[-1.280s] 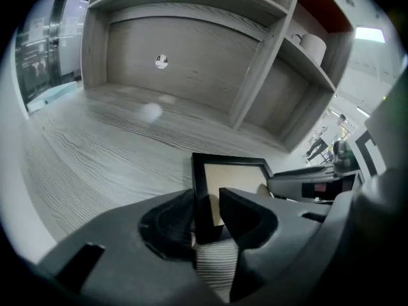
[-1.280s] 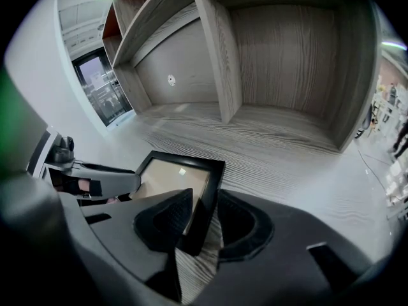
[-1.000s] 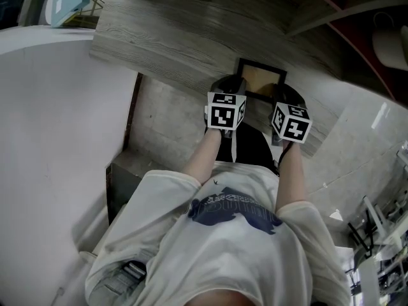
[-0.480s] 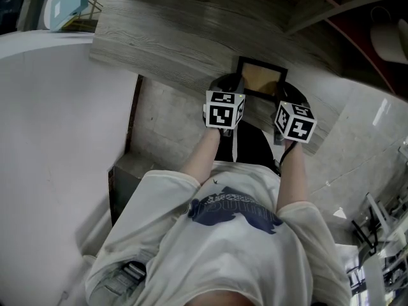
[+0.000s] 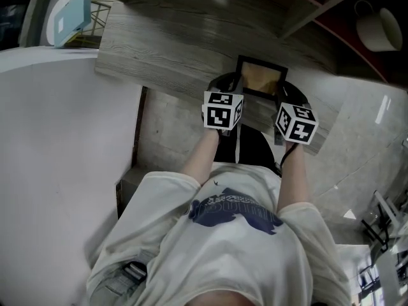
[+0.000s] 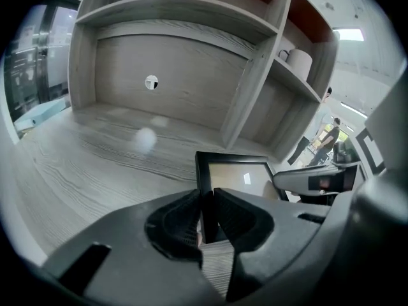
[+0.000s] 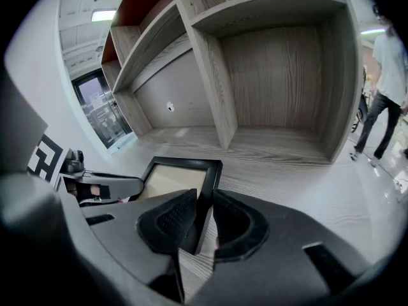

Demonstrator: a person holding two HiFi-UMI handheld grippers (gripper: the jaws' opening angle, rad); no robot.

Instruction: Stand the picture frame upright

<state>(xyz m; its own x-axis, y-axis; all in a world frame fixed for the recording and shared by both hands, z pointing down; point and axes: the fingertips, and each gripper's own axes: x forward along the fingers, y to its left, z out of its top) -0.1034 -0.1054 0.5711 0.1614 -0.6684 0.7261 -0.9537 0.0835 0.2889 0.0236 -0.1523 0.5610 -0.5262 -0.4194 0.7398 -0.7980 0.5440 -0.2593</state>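
A black picture frame (image 5: 261, 76) with a pale panel lies face up near the front edge of a grey wooden shelf board (image 5: 166, 50). My left gripper (image 5: 228, 85) holds its left rail; in the left gripper view the ribbed pads (image 6: 185, 218) press on that rail of the picture frame (image 6: 236, 174) from both sides. My right gripper (image 5: 287, 93) is at the right rail. In the right gripper view the rail of the picture frame (image 7: 175, 177) sits pinched between the right gripper (image 7: 203, 218) jaws.
The shelf unit has upright dividers (image 6: 245, 88) and upper shelves behind the frame. A white mug (image 5: 376, 30) stands on an upper shelf at right. A light-blue object (image 5: 70, 5) lies far left. A person (image 7: 386, 62) walks in the background at right.
Both grippers stay at the frame's near side rails; the marker cubes have shifted only slightly. The frame itself has not visibly moved.
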